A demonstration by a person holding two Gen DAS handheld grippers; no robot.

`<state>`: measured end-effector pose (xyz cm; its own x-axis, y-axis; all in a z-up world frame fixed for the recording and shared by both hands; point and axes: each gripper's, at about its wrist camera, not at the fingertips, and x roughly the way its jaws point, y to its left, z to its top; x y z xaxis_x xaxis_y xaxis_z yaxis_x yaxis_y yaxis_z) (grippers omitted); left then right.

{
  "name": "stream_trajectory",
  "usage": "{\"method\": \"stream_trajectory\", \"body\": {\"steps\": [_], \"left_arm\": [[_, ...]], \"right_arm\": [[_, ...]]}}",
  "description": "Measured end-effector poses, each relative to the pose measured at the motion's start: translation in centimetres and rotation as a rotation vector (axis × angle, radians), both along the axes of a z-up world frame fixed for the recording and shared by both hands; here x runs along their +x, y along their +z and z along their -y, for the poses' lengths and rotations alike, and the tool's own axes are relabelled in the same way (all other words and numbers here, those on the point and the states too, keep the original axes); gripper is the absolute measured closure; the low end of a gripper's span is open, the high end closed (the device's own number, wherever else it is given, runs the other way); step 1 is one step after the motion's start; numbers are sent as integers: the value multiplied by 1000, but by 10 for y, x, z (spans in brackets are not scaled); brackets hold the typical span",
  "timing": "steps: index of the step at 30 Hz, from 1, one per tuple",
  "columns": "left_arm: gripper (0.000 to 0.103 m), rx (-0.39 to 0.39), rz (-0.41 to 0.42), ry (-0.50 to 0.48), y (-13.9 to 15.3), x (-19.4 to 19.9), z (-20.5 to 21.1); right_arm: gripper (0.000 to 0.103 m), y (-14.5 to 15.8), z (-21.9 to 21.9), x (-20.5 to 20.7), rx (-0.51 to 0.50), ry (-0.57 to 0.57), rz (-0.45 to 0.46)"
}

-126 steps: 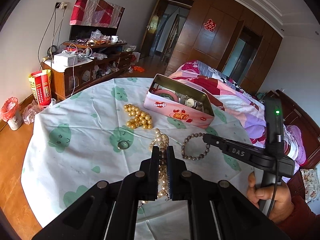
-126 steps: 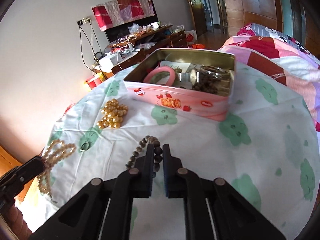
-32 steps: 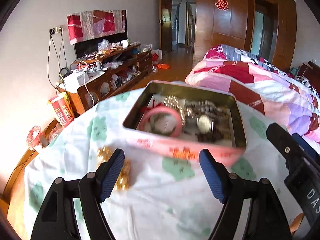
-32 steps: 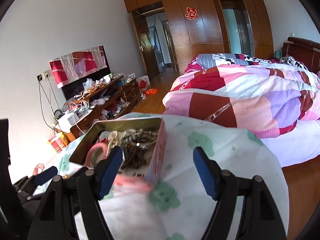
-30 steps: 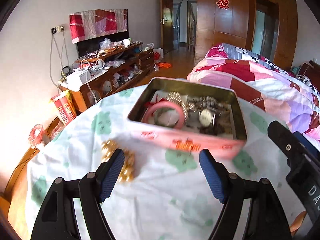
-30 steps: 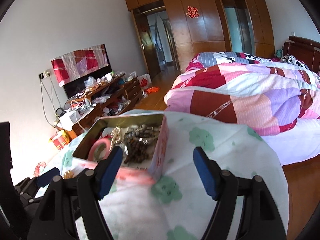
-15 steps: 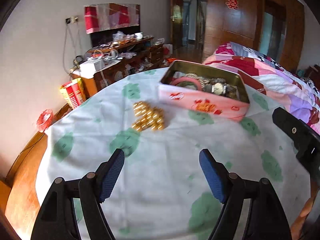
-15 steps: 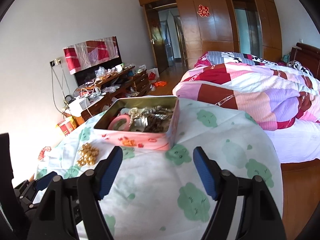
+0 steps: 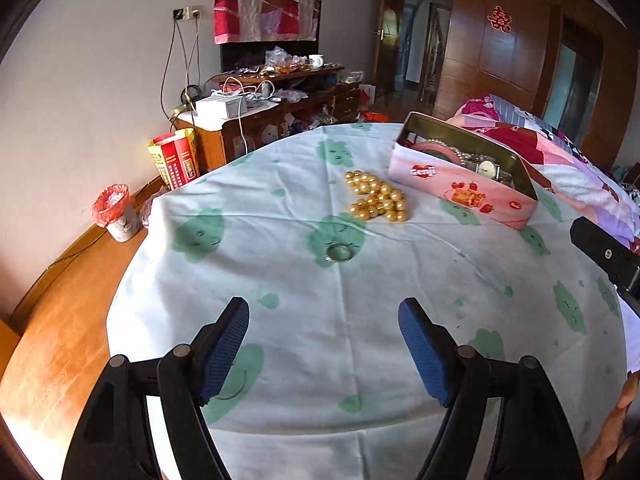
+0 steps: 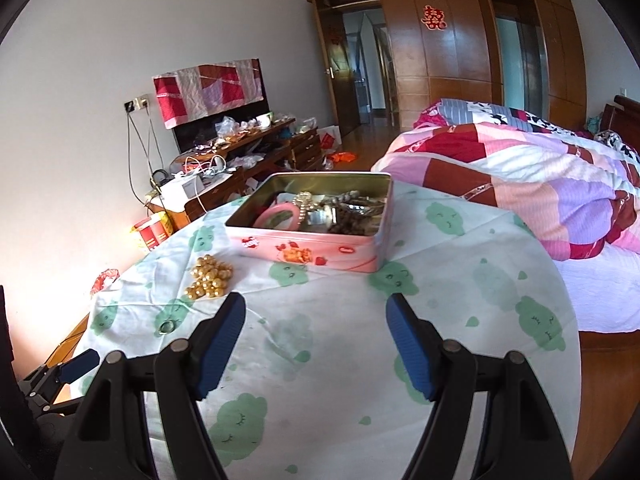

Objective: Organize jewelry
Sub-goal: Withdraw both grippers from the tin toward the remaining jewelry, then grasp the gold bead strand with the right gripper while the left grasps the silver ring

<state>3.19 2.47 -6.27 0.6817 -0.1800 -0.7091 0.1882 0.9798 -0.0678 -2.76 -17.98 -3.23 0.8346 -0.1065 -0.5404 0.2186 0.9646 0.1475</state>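
A pink tin box [image 9: 464,190] stands open on the far right of the table, holding a pink bangle, pearls, a watch and dark beads; it also shows in the right wrist view [image 10: 312,248]. A gold bead necklace [image 9: 376,197] lies bunched left of the tin, also seen in the right wrist view [image 10: 209,277]. A small ring [image 9: 338,252] lies nearer on the cloth, also in the right wrist view [image 10: 168,325]. My left gripper [image 9: 324,350] is open and empty, back from the ring. My right gripper [image 10: 314,346] is open and empty, in front of the tin.
The round table wears a white cloth with green faces [image 9: 360,320]. A bed with a patchwork quilt [image 10: 540,184] is at the right. A cluttered wooden cabinet [image 9: 260,116] and a small bin [image 9: 114,212] stand by the left wall.
Both grippers, earlier shut on a pearl and a dark bead bracelet, opened over the tin, where the bracelets now lie. They have since pulled back towards the near table edge.
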Motion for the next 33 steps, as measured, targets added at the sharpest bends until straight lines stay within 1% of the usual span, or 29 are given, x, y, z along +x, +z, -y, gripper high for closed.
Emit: {"method": "stream_trajectory", "body": {"steps": [8, 9, 11, 15, 19, 23, 26, 30, 32, 33], "left_arm": [[25, 0, -17, 41, -7, 5, -18], [25, -8, -21, 40, -7, 6, -19], [25, -25, -35, 43, -9, 9, -21], [25, 2, -47, 51, -13, 14, -22], [25, -12, -48, 45, -14, 19, -25], [25, -30, -55, 39, -14, 26, -30], [25, -35, -64, 37, -14, 31, -32], [26, -29, -57, 2, -13, 32, -33], [26, -7, -51, -21, -14, 32, -32], [26, 5, -48, -26, -13, 32, -31]], "right_arm": [[28, -9, -12, 4, 2, 35, -36], [29, -10, -14, 5, 5, 42, -38], [41, -9, -17, 7, 6, 65, -41], [42, -11, -26, 13, 11, 109, -57], [42, -16, -35, 26, 20, 176, -81], [41, -21, -42, 54, 59, 235, -103], [39, -26, -51, 93, 68, 278, -143], [39, -35, -69, 145, 39, 334, -203], [37, -44, -81, 169, 9, 365, -251], [37, -47, -84, 174, -6, 364, -261]]}}
